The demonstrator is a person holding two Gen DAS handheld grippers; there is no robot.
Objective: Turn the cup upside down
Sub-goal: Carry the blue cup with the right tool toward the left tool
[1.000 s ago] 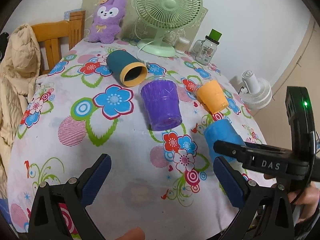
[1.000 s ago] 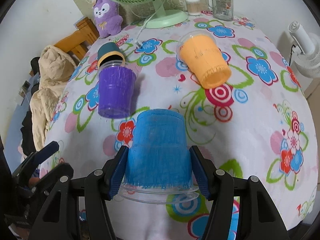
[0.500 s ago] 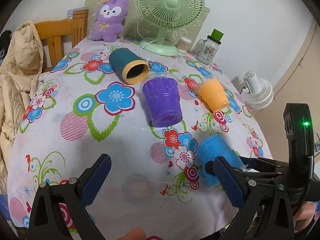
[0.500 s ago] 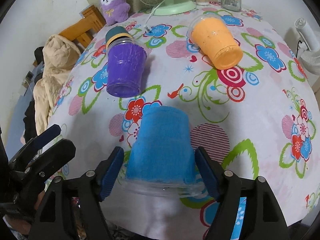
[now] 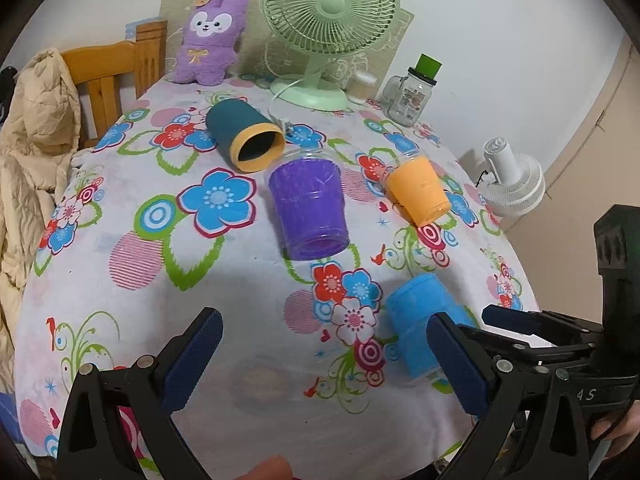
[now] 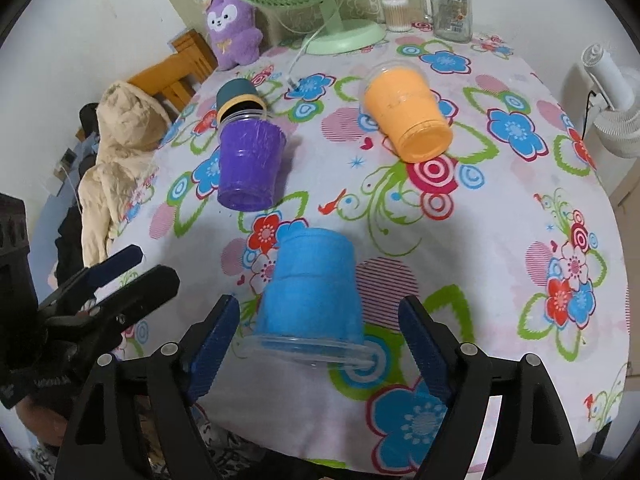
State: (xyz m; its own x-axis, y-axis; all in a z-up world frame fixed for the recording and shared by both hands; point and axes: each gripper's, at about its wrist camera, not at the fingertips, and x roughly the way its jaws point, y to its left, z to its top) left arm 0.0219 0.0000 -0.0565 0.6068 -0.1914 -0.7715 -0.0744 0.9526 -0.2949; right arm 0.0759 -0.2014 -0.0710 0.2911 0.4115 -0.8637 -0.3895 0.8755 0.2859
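A blue cup (image 6: pixel 310 292) with a clear rim stands upside down on the flowered tablecloth near the front edge; it also shows in the left wrist view (image 5: pixel 424 320). My right gripper (image 6: pixel 320 340) is open, its pads apart from the cup on both sides. My left gripper (image 5: pixel 324 360) is open and empty, low over the cloth to the left of the blue cup. A purple cup (image 5: pixel 308 208) and an orange cup (image 5: pixel 420 192) stand upside down further back. A dark teal cup (image 5: pixel 244 136) with a yellow rim lies on its side.
A green fan (image 5: pixel 328 28), a purple plush toy (image 5: pixel 212 36), a glass jar (image 5: pixel 412 92) and a cotton swab tub (image 5: pixel 362 86) stand at the table's far edge. A wooden chair with a beige jacket (image 5: pixel 28 152) is at the left. A white fan (image 5: pixel 512 184) stands beyond the right edge.
My right gripper lowered the blue cup onto the cloth and opened, letting it go. The left gripper stayed open and barely moved.
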